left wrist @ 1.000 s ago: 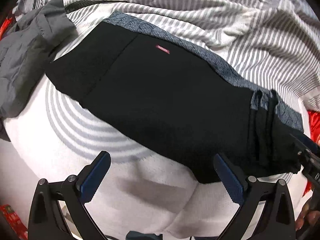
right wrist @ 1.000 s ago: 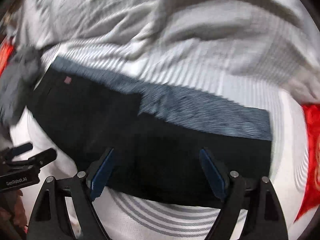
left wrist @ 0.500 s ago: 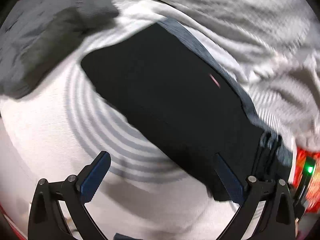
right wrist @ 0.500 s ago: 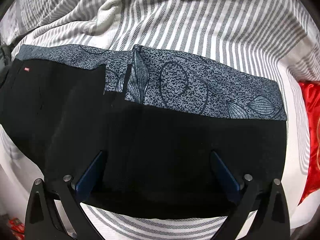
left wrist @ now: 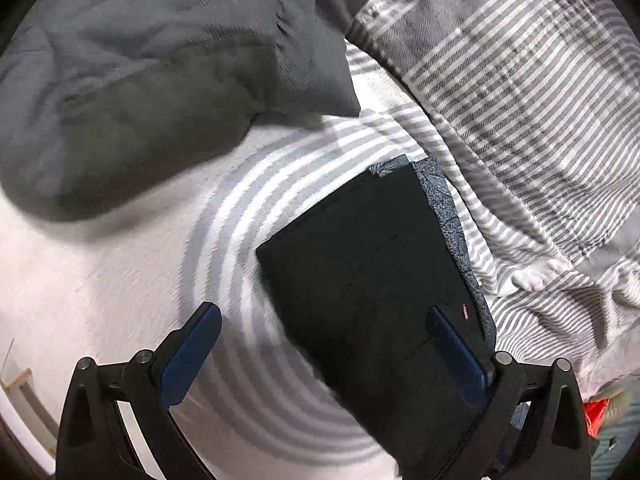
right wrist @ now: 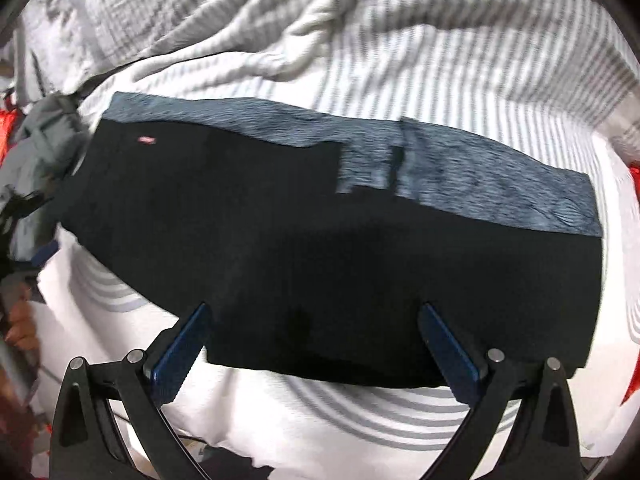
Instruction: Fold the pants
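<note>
Across the right wrist view the folded pants [right wrist: 320, 240] blur, while the left view alone shows a grey garment [left wrist: 140, 80]; both grippers' fingers [left wrist: 192, 356] [right wrist: 180, 356] stand apart, empty.

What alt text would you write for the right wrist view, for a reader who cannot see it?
Black pants with a blue-grey patterned band lie folded flat on a striped bedsheet. The right gripper hovers at their near edge, jaws open and empty. The image is slightly blurred.
</note>
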`<state>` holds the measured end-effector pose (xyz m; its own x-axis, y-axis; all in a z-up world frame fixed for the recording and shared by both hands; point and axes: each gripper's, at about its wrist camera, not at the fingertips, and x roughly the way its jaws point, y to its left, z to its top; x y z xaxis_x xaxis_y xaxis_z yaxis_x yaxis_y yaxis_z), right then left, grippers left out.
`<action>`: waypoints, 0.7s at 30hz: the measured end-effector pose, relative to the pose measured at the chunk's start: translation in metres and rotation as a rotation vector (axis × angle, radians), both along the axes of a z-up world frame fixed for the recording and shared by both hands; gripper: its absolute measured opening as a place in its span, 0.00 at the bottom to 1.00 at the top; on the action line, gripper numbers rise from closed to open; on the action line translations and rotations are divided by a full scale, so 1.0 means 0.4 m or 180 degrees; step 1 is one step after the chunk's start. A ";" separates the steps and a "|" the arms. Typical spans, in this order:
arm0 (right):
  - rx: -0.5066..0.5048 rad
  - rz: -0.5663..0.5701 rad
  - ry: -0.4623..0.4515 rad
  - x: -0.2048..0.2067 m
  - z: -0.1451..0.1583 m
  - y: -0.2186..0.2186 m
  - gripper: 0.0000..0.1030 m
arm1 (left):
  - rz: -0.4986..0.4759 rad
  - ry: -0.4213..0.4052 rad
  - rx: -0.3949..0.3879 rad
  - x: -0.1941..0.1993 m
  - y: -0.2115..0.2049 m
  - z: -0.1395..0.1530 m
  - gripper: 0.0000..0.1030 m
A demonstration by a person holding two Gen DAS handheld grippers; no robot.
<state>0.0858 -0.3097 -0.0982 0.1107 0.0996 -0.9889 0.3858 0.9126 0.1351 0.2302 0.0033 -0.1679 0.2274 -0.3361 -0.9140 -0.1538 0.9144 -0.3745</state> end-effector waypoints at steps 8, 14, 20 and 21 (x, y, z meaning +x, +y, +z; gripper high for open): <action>0.0146 0.0063 -0.0036 0.037 -0.022 0.054 0.95 | -0.0134 0.0007 -0.0265 0.039 -0.002 -0.035 0.87; 0.0377 0.0038 -0.0081 0.064 -0.012 0.071 0.82 | -0.0319 -0.0023 -0.0148 0.047 -0.034 -0.031 0.65; 0.0515 0.0072 -0.0177 0.136 0.008 0.069 0.82 | -0.0685 -0.0288 0.0325 0.036 -0.082 0.008 0.34; 0.0538 0.0080 -0.0180 0.151 0.010 0.067 0.82 | -0.0802 -0.0376 0.0450 0.029 -0.100 0.021 0.34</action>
<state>0.1461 -0.2828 -0.0942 0.1611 0.2672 -0.9501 0.3506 0.8844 0.3082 0.2420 -0.0365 -0.1595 0.2604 -0.2668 -0.9279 0.1212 0.9625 -0.2427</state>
